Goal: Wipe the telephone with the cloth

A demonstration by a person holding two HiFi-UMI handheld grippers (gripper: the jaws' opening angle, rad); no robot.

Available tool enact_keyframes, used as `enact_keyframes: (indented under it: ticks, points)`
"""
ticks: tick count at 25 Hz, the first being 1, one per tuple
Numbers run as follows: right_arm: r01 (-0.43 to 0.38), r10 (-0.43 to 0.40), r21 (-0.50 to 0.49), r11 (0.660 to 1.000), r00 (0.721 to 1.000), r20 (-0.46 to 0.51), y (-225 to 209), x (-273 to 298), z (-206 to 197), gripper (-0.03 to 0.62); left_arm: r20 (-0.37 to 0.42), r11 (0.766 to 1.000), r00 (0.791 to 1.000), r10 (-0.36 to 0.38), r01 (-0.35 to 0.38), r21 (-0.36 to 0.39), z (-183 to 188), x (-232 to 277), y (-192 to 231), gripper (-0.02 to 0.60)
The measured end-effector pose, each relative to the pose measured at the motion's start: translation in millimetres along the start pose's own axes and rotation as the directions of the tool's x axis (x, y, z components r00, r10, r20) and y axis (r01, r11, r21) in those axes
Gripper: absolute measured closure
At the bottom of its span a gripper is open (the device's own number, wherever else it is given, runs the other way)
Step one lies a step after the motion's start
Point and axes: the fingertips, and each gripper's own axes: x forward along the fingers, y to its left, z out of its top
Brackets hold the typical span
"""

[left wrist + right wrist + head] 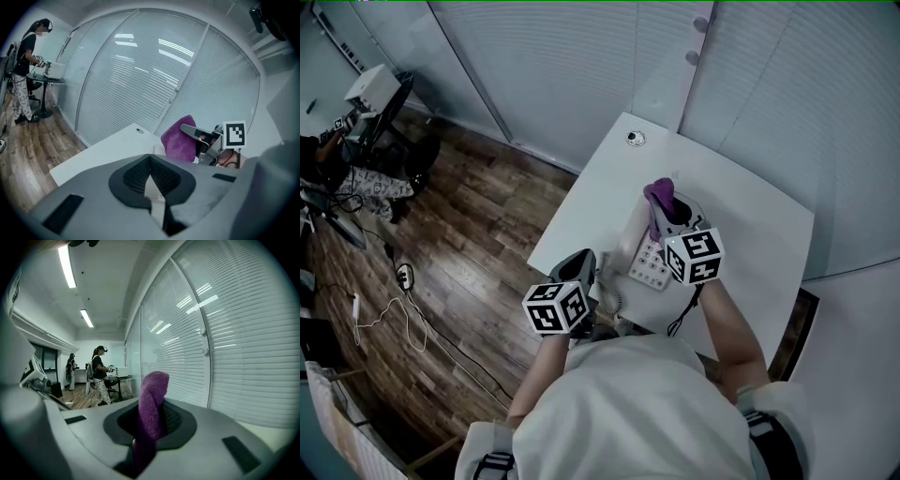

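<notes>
Right gripper (pixel 149 430): jaws clamped on the purple cloth (pixel 152 397), which stood up from between them. Left gripper (pixel 151 180): jaws closed together, nothing held. Telephone (pixel 649 265) lay on the white table (pixel 759 239), under the right gripper and just beside the left.

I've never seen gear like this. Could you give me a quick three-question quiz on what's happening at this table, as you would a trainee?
1. Pick one: what does the right gripper hold? A) a purple cloth B) a cup C) nothing
2. True or false: the telephone stands on the wooden floor.
3. Fill in: the left gripper has its jaws ____ (apart or together).

Key:
1. A. The cloth is pinched between its jaws.
2. False. It stands on the white table.
3. Together.
</notes>
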Motion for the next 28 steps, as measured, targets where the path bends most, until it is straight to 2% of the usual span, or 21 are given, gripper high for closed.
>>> enact_keyframes:
  ticks: [5,12,21,28]
  points:
    - [-0.015,0.016,0.045,0.999,1.0,-0.018,-2,22,-13,0.534,-0.032,1.0,0.999,-0.005,0.005,0.006,-7,-1,5,0.561]
    - [0.013,-0.002,0.122,0.992,0.996,-0.09,-17,44,-40,0.534,-0.075,0.999,0.997,-0.019,0.021,0.026,-9,5,11,0.561]
    - [0.081,-0.064,0.086,0.993,0.98,-0.19,-25,60,-69,0.534,-0.099,0.999,0.995,-0.028,0.03,0.022,-11,5,18,0.561]
    - [0.105,-0.084,0.091,0.99,0.974,-0.209,-27,64,-81,0.534,-0.109,0.999,0.994,-0.028,0.03,0.011,-16,6,22,0.561]
